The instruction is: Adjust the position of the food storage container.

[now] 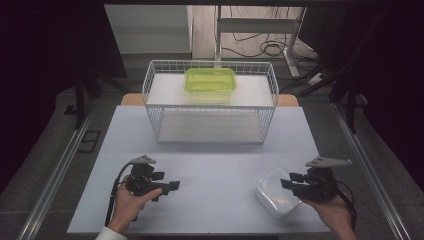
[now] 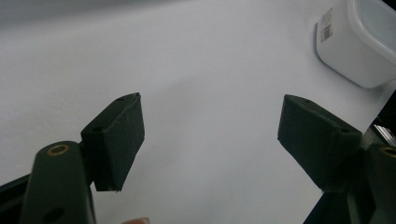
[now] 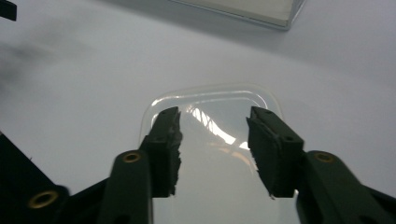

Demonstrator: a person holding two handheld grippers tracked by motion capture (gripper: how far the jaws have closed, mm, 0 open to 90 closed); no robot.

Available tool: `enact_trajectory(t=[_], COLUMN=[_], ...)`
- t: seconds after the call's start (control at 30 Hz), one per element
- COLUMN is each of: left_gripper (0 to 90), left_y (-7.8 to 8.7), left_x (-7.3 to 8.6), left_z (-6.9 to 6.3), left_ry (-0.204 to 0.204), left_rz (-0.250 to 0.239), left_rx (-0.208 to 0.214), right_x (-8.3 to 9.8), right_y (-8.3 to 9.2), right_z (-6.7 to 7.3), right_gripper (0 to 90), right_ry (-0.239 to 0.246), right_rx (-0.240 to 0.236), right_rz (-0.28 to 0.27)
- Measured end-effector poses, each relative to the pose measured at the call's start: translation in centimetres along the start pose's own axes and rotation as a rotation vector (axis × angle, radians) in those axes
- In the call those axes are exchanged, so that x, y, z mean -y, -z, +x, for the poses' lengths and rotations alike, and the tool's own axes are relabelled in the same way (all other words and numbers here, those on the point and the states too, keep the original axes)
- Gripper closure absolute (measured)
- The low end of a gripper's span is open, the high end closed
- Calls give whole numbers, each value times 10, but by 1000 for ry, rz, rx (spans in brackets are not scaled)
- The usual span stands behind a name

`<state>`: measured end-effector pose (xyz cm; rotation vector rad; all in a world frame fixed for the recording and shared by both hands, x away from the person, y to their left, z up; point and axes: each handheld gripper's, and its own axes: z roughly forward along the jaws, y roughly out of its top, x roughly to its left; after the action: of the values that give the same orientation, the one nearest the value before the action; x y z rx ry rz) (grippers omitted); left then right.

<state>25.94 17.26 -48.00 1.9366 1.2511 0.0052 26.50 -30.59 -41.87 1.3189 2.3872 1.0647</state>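
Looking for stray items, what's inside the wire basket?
On the wire basket's upper shelf sits a green lidded box; its contents are hidden. The lower shelf looks bare.

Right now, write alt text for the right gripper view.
The right gripper hangs with its two black jaws apart above a clear plastic container on the pale table, touching nothing. A corner of the wire basket's base shows at the top.

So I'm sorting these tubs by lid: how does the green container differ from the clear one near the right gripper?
The green container is a bright translucent green; the clear container is whitish and see-through. The green one sits on the upper shelf of the wire rack, at the far end, while the clear one lies on the table under the right gripper. Both are rounded-corner rectangular tubs with lids on.
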Motion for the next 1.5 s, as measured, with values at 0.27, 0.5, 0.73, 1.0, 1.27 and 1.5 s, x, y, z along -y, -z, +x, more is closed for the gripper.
enact_trajectory(t=[0.27,0.5,0.73,1.0,1.27,1.5], left_gripper=[224,226,226,226,225,225], left_y=[0,-2,-4,-2,-4,-5], left_x=[3,3,3,4,4,4], left_z=[3,4,3,4,4,4], left_ry=[12,15,11,9,7,4], left_rz=[0,5,12,13,20,26], left_rx=[-3,-4,-2,-3,-6,-9], right_x=[22,38,32,38,40,41], right_y=[14,14,-2,-30,-27,-22], right_z=[-12,0,37,60,49,31], right_gripper=[841,890,891,891,891,892], right_ry=[3,36,159,249,225,185], right_rx=[-27,-82,-158,-125,-59,-7], right_rz=[98,163,226,358,355,332])
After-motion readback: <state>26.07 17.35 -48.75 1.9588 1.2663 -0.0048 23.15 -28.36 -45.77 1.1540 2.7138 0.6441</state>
